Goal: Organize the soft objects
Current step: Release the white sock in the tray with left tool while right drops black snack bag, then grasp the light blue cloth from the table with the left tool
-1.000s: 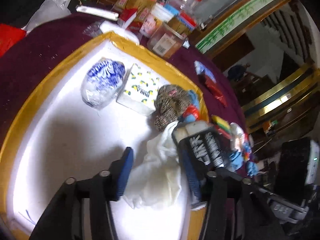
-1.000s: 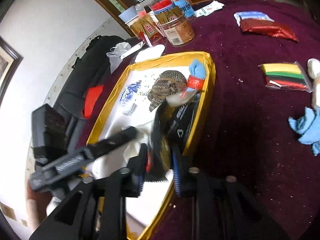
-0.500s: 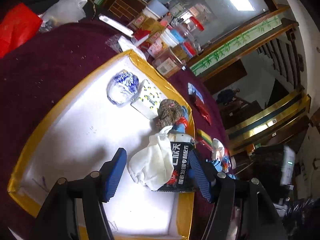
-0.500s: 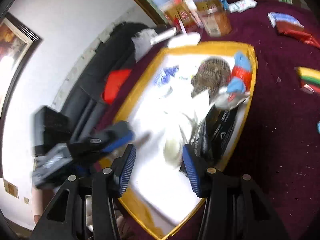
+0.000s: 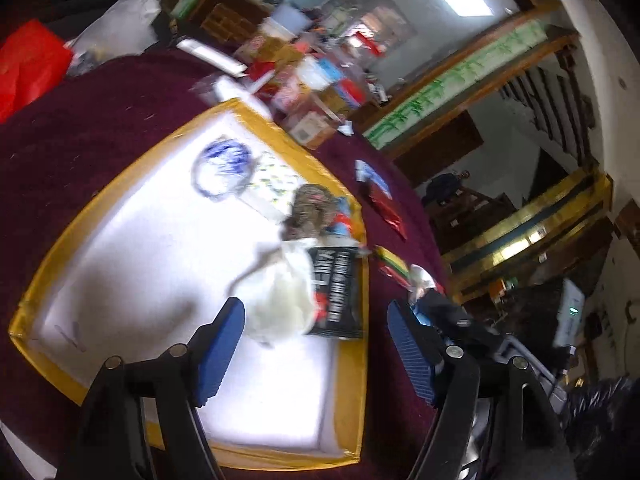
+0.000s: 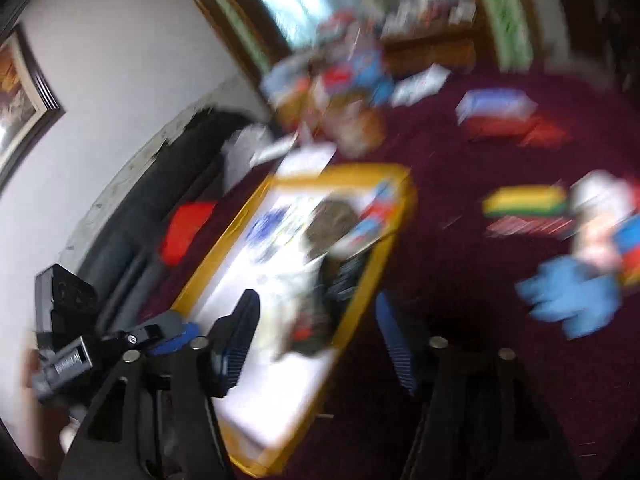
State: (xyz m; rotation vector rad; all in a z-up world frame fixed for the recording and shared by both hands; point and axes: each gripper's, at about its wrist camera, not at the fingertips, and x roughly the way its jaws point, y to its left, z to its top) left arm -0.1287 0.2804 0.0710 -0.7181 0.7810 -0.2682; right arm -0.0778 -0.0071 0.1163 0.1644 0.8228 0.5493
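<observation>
Currently: left hand-held gripper (image 5: pixel 316 344) spread wide, holding nothing, above yellow-rimmed tray (image 5: pixel 120 176); right hand-held gripper (image 6: pixel 316 344) likewise spread and empty over tray's edge. White cloth (image 5: pixel 280 300) inside tray, touching black packet (image 5: pixel 336 292), near knitted item (image 5: pixel 308 212). Blue glove (image 6: pixel 572 300) and striped pack (image 6: pixel 524 200) out on maroon bench (image 6: pixel 460 272), right view blurred.

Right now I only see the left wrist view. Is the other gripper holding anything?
Observer: No. The right gripper is open, with nothing between its fingers.
Operator: What lies beside it?
Observer: A blue soft thing, blurred, lies on the tablecloth outside the tray.
Operator: Anything on the wall there?
Observer: A framed picture hangs at the upper left.
</observation>
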